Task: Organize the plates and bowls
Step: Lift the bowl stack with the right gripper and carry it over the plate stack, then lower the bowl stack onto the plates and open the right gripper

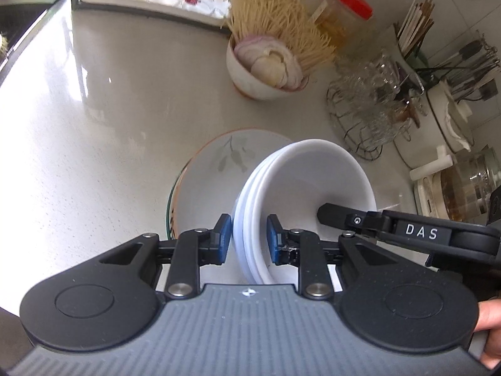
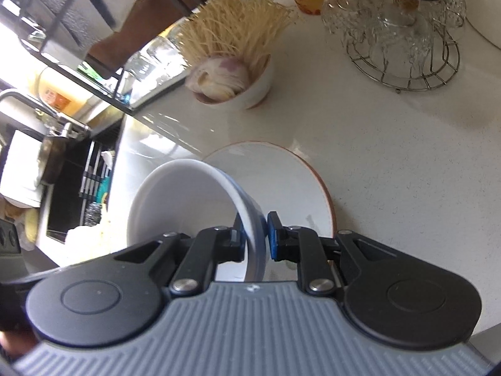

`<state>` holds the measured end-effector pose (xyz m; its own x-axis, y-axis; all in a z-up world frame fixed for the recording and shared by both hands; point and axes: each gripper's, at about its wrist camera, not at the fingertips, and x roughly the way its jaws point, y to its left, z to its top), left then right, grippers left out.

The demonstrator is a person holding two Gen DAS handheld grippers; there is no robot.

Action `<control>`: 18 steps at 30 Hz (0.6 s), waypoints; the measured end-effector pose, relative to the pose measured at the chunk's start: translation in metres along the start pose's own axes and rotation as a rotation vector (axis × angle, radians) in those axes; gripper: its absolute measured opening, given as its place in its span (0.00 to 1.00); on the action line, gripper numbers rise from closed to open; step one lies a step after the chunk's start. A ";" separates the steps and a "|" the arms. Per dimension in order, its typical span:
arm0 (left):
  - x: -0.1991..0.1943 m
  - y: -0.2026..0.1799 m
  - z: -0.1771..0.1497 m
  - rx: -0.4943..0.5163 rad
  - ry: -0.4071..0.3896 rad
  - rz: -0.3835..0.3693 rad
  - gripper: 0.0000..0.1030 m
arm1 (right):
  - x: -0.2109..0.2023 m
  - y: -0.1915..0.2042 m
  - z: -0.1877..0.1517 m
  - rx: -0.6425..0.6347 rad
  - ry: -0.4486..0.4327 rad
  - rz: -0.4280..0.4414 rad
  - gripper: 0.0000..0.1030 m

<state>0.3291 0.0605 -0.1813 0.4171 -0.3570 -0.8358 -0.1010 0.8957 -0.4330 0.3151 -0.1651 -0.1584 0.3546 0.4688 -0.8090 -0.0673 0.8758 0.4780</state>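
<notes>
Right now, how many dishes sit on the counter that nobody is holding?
2: the floral plate under the held white bowls, and the onion bowl farther back. More may hide beneath the plate.

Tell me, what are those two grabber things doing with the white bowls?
A person is tidying dishes. The left gripper pinches the rim of a stack of white bowls, and the right gripper pinches the opposite rim. The stack is held tilted over a leaf-patterned plate on the counter.

Both tongs (image 1: pixel 249 238) (image 2: pixel 255 235) have ribbed grey bodies, black linkages, silver screws and blue pads (image 1: pixel 224 238).
</notes>
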 end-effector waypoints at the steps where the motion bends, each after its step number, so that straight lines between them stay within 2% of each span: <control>1: 0.003 0.001 -0.001 -0.003 0.005 0.000 0.27 | 0.003 -0.001 0.000 0.004 0.004 -0.003 0.17; 11: 0.022 0.004 -0.001 -0.015 0.034 -0.011 0.27 | 0.012 -0.010 -0.003 0.010 0.005 -0.025 0.18; 14: 0.021 0.003 0.001 0.000 0.021 0.005 0.35 | 0.010 -0.012 -0.003 0.020 -0.014 -0.036 0.23; 16: 0.015 0.003 0.000 0.002 0.010 0.006 0.50 | 0.007 -0.014 -0.002 0.039 -0.019 -0.040 0.25; 18: 0.009 0.003 0.001 0.013 -0.006 0.001 0.51 | 0.002 -0.016 -0.003 0.046 -0.036 -0.039 0.25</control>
<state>0.3334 0.0605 -0.1897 0.4225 -0.3546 -0.8341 -0.0897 0.8994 -0.4278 0.3145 -0.1773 -0.1687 0.3892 0.4296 -0.8148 -0.0104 0.8866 0.4625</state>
